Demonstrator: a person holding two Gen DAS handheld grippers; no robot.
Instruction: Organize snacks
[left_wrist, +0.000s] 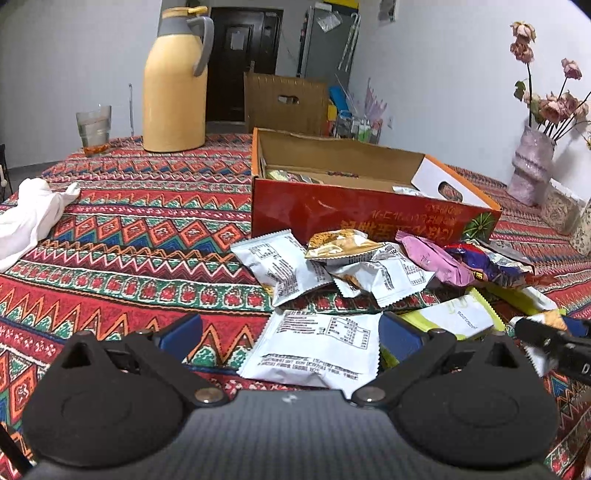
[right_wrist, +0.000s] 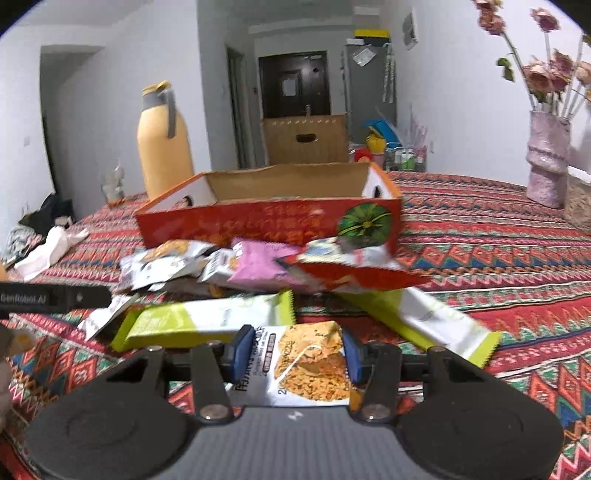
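1. Snacks lay mostly unsorted: a loose pile of packets (left_wrist: 332, 266) sat on the counter (left_wrist: 129, 229) just in front of the red box (left_wrist: 354, 218), some touching its front wall.
2. Box held a few packets along its floor, by the left wrist view; plenty of room remained, so I judged the job barely begun.
3. Left over: white packets, a pink one (right_wrist: 258, 264), a red one, two long green bars (right_wrist: 207, 321) and more.
4. Right tool (right_wrist: 293, 356) was clamped on an orange-printed snack packet (right_wrist: 310, 365), blue pads pressing both its edges; the packet looked raised off the cloth, though that was hard to confirm.
5. Right tool pointed forward and slightly down, aimed toward the box beyond the pile.
6. Left tool (left_wrist: 291, 332) stood wide and empty, low over a white packet (left_wrist: 317, 343) lying between its fingers, untouched.
7. Left tool tilted downward too, close beside the right one.
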